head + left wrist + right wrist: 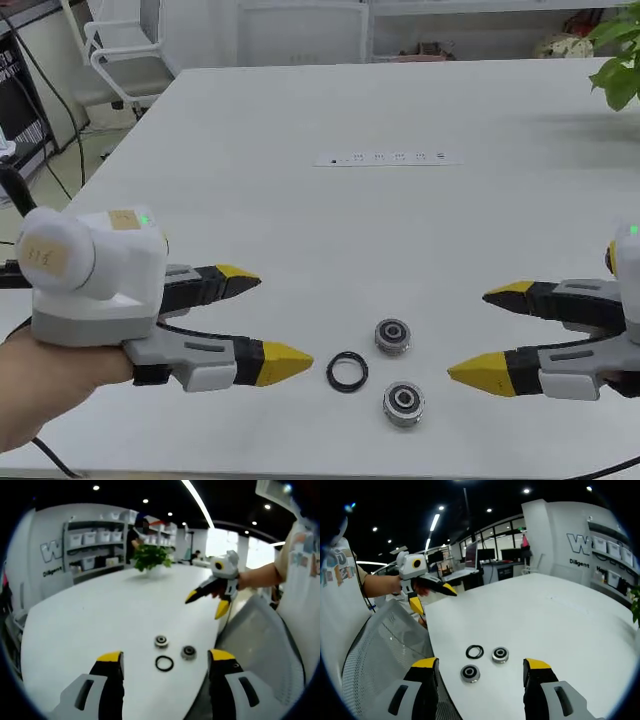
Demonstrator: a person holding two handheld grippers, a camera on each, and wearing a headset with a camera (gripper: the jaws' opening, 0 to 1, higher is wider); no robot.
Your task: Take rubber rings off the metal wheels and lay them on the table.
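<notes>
A loose black rubber ring (347,371) lies flat on the white table (330,230) near its front edge. Two small metal wheels stand close by, one (392,336) just right of the ring, the other (403,403) nearer me. Whether rubber sits on them is too small to tell. My left gripper (275,320) hovers open left of the ring, yellow tips pointing at it. My right gripper (472,333) hovers open right of the wheels. The left gripper view has ring (164,663), wheels (161,640) (188,652) and the right gripper (205,607). The right gripper view has ring (474,651) and wheels (500,655) (470,672).
A socket strip (388,158) is set into the table's middle. A green plant (620,60) stands at the far right corner, a white chair (110,50) beyond the far left. A grey mesh chair (385,645) sits at the front edge.
</notes>
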